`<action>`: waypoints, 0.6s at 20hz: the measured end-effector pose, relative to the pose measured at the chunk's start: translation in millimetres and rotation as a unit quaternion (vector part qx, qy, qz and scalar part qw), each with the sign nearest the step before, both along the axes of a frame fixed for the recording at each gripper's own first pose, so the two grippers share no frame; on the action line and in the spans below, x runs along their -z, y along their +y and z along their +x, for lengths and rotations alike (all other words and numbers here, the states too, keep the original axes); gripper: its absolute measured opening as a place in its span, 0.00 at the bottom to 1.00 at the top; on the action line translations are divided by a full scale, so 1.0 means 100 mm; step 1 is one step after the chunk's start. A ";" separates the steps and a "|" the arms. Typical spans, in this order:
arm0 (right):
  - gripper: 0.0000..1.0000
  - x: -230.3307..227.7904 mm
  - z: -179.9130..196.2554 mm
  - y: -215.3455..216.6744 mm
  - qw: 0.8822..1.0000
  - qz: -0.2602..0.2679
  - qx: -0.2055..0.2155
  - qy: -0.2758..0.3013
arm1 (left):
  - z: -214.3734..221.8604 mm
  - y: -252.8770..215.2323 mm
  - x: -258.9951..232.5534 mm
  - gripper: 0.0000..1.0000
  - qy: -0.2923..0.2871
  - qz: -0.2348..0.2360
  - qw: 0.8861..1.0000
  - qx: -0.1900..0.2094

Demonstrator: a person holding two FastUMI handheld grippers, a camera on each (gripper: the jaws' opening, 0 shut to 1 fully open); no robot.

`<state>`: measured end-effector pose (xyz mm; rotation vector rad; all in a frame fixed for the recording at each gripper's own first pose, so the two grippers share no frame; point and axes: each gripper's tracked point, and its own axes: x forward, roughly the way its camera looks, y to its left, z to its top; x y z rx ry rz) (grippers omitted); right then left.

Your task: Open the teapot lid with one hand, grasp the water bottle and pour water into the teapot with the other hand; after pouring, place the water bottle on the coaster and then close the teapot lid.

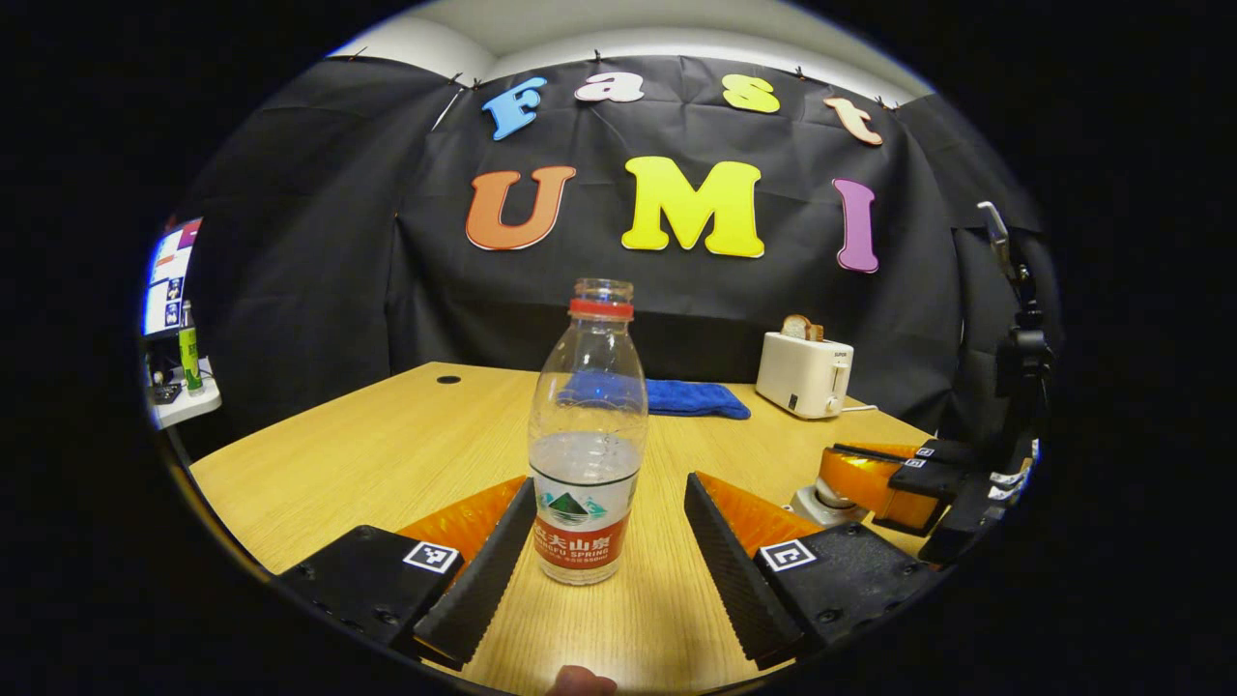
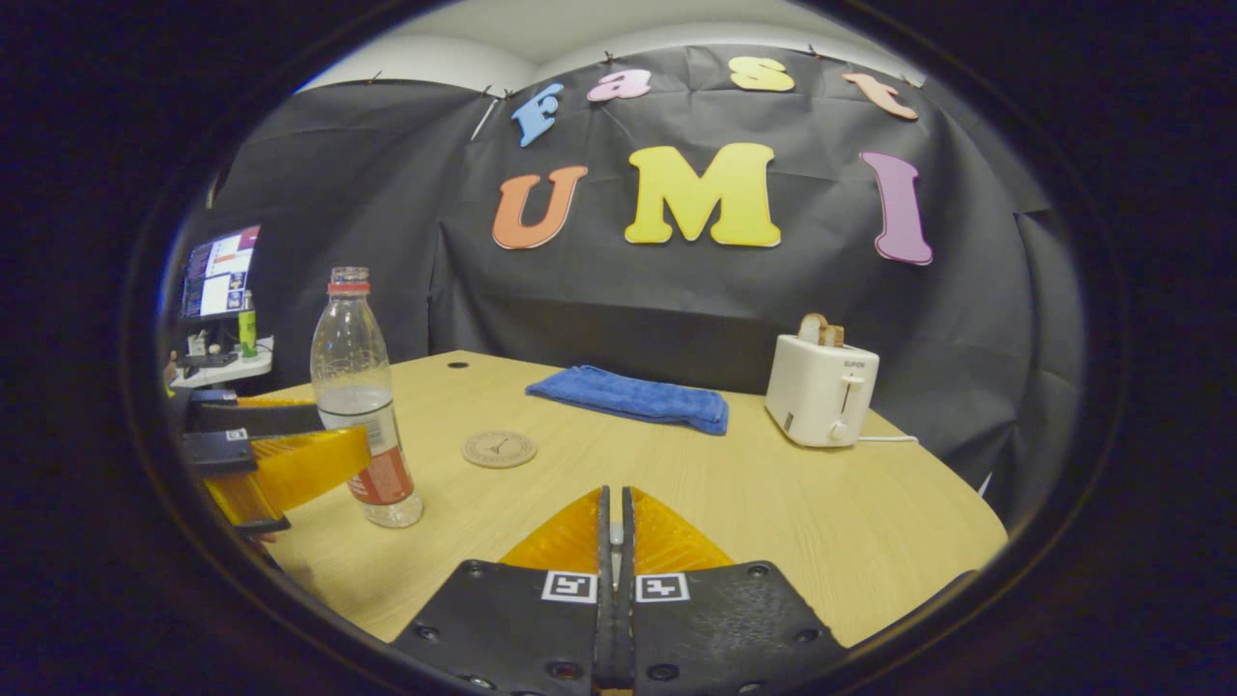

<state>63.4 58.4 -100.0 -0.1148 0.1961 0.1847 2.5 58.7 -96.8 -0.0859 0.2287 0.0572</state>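
Clear plastic made the water bottle the chief worry in the left gripper view. It stood upright on the bench, uncapped, with water up to about its middle, between the spread fingers of the left gripper. Neither finger touched it, so the gripper was open around the bottle's labelled lower part. I judged that a squeeze this low on a soft, open bottle could buckle the wall and push water out of the neck, or that an uneven close could nudge it over. The gripper pointed level along the bench toward the far edge, its fingers low beside the bottle's base. Toward the bench's right edge the right gripper sat over a pale rounded thing, perhaps the teapot lid, though I could not tell. A toaster and a blue cloth lay near the far edge.

Seen from the right gripper view, the right gripper had its fingers pressed together, with a small pale sliver between them; whether that was the lid's knob I could not tell. It aimed level across the bench. A loose pinch there could drop whatever it carried. The water bottle stood near the left edge with the left gripper around it, and the coaster lay just beyond, apart from the bottle.
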 end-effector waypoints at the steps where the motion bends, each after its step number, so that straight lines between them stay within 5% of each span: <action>1: 0.00 -0.05 -0.01 -0.01 1.000 0.003 -0.001 -0.003 | 0.01 0.02 0.03 0.98 0.003 -0.001 1.000 -0.003; 12: 0.00 -0.33 -0.13 -0.58 0.999 0.008 0.036 -0.023 | 0.14 0.12 0.32 0.97 0.036 0.005 0.999 -0.015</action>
